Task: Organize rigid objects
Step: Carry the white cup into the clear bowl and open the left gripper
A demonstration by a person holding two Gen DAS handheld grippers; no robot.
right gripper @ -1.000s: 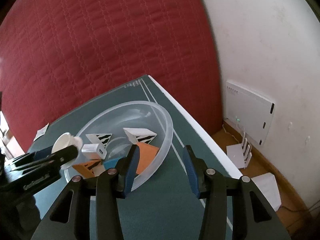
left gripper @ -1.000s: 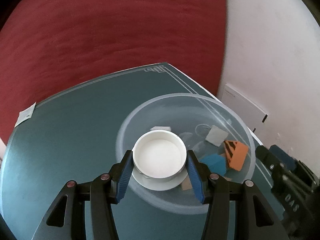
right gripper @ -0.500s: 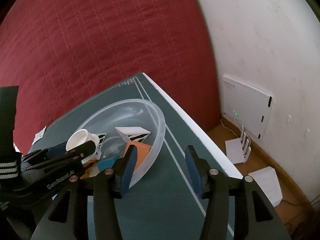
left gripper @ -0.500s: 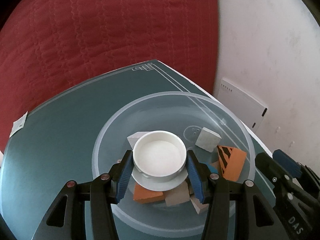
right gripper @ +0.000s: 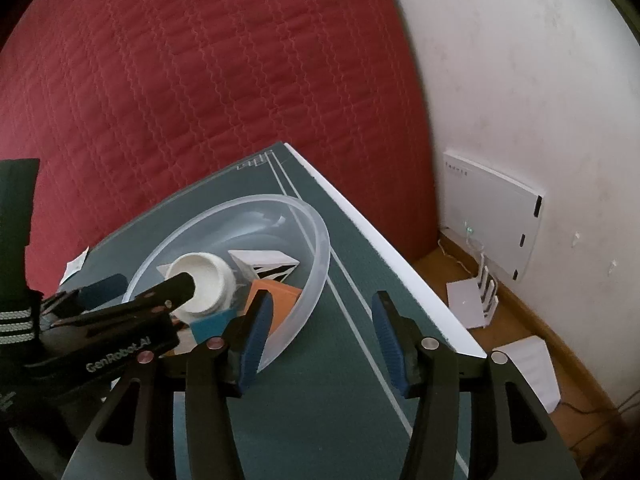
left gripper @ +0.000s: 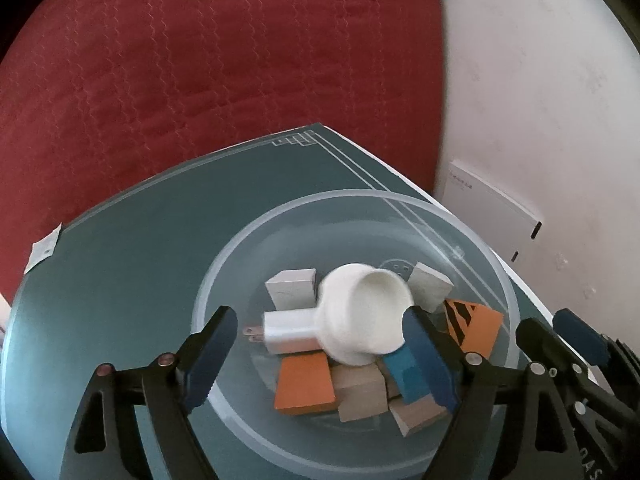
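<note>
My left gripper is over the clear plastic bowl and its jaws are spreading right now, nothing pinched between the pads. The white cup lies tipped on its side in the bowl, mouth turned up and toward the right, resting on the pile of blocks. My right-hand finger sits just at the cup's lower edge; whether it touches I cannot tell. The left-hand finger is well clear of it.

Under and around the cup: a white charger plug with its prongs pointing left, touching the cup's side; a pale grey block behind the plug; an orange block in front; a blue block partly hidden by my finger; an orange piece with black stripes at the right; another pale block behind the cup.

My right gripper hangs over the dark green table, jaws partly apart and empty, one finger just at the bowl's near rim, the other out over bare table. From this side the cup shows in the bowl behind the left gripper's finger, beside a white striped wedge. Red quilted fabric fills the background beyond the table
</note>
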